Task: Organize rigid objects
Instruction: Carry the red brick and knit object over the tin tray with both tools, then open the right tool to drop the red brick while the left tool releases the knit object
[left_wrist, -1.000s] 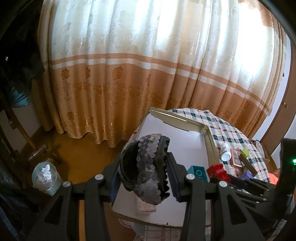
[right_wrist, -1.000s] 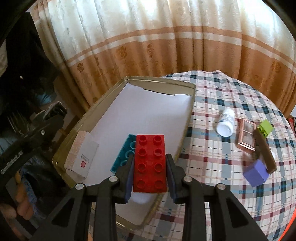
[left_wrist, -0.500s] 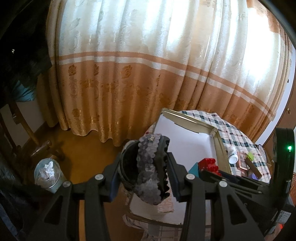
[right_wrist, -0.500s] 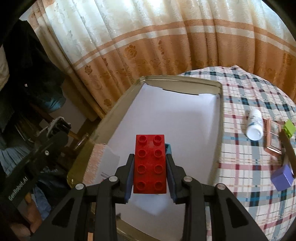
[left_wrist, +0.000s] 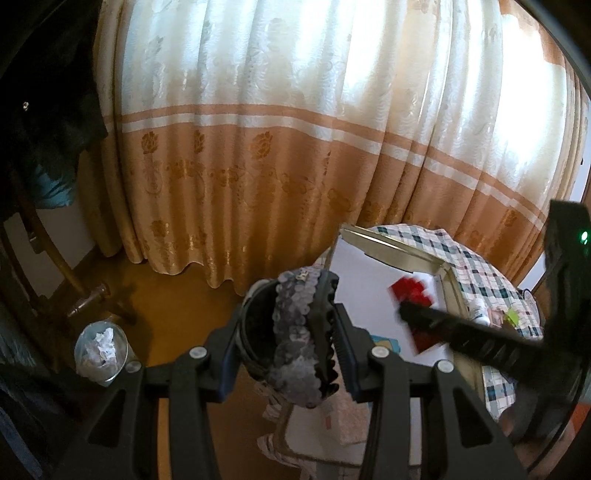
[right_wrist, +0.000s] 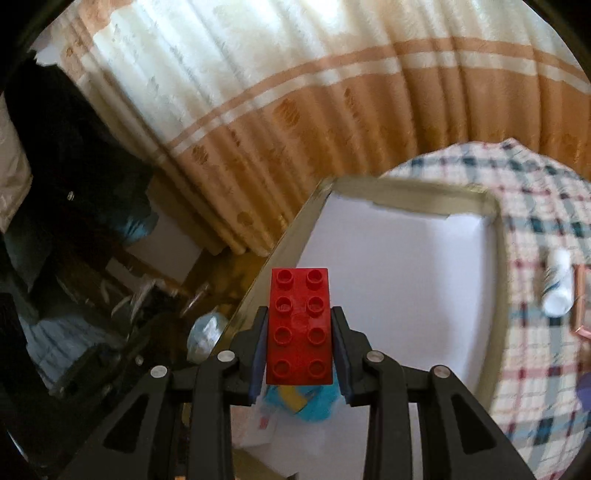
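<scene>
My right gripper (right_wrist: 299, 347) is shut on a red studded brick (right_wrist: 300, 326), held above the left part of a metal tray (right_wrist: 291, 240) lined with white paper. A teal brick (right_wrist: 317, 404) lies in the tray just below it. In the left wrist view the same red brick (left_wrist: 412, 291) shows blurred over the tray (left_wrist: 388, 243), with the right gripper's finger (left_wrist: 461, 332) behind it. My left gripper (left_wrist: 291, 354) is shut on a black hair claw clip with grey sequins (left_wrist: 299, 332), held left of the tray, off the table's edge.
A small pinkish box (left_wrist: 340, 417) lies in the tray's near corner. On the checked tablecloth (right_wrist: 535, 206) right of the tray lie a white bottle (right_wrist: 557, 291), a pink frame (right_wrist: 578, 299) and a purple block (right_wrist: 585, 387). A waste bin (left_wrist: 101, 349) stands on the floor by the curtain.
The right gripper has carried the red brick leftward across the tray toward its left rim. The left gripper has drifted a little left, still with the clip.
</scene>
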